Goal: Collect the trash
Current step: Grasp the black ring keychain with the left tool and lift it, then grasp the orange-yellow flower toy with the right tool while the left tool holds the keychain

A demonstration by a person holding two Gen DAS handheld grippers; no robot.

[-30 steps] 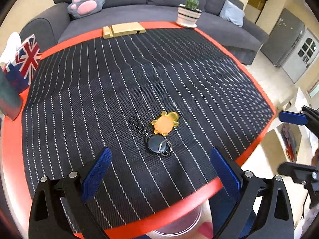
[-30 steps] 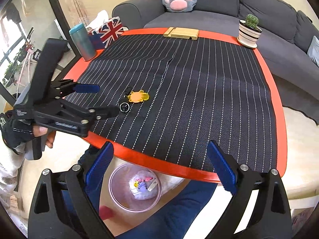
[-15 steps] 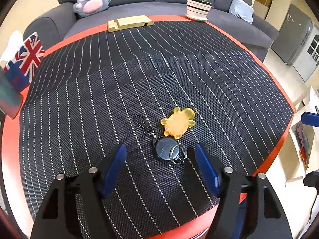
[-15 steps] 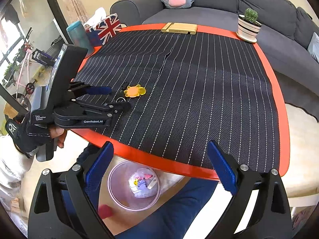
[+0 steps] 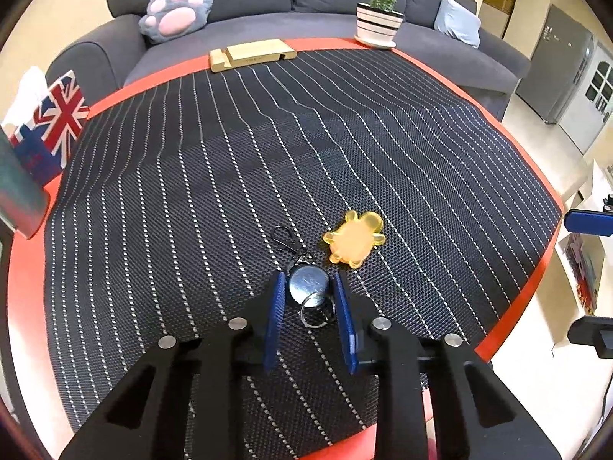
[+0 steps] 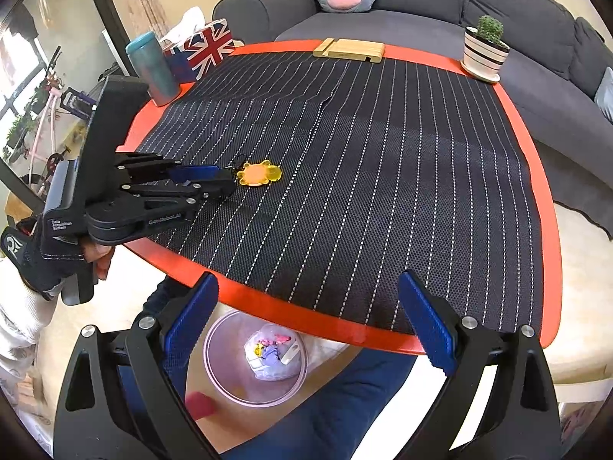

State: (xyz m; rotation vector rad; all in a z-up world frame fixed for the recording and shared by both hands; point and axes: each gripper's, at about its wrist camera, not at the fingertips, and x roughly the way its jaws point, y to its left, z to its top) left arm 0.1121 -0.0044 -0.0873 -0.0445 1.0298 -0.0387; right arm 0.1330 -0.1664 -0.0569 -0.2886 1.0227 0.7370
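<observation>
While your left gripper (image 5: 308, 293) reaches down onto the black striped mat (image 5: 345, 145), its jaws have just been closing, and the blue pads (image 5: 276, 306) now sit tight against both sides of the round black key reel (image 5: 309, 286), clamped on it. The reel lies on the mat near the table's front edge, with its metal ring (image 5: 315, 312) trailing back between the pads and its black clip (image 5: 284, 235) stretched out ahead. The yellow turtle charm (image 5: 354, 238) rests just beside the reel, up and to the right, untouched by the pads.

Your right gripper (image 6: 306, 318) hangs apart from all this, its jaws spread wide with nothing between them, out past the red table (image 6: 536, 176) edge. Below it on the floor stands the clear pink bin (image 6: 254, 356), with crumpled wrappers already lying in the bottom. From the right wrist view you can see your gloved left hand (image 6: 49, 253) holding the left tool, its tips lying at the turtle charm's near side.

At the far edge stand a wooden phone stand (image 5: 251, 54), a potted cactus (image 5: 379, 19), a flag-print tissue box (image 5: 49, 130) and a teal bottle (image 6: 153, 69).
</observation>
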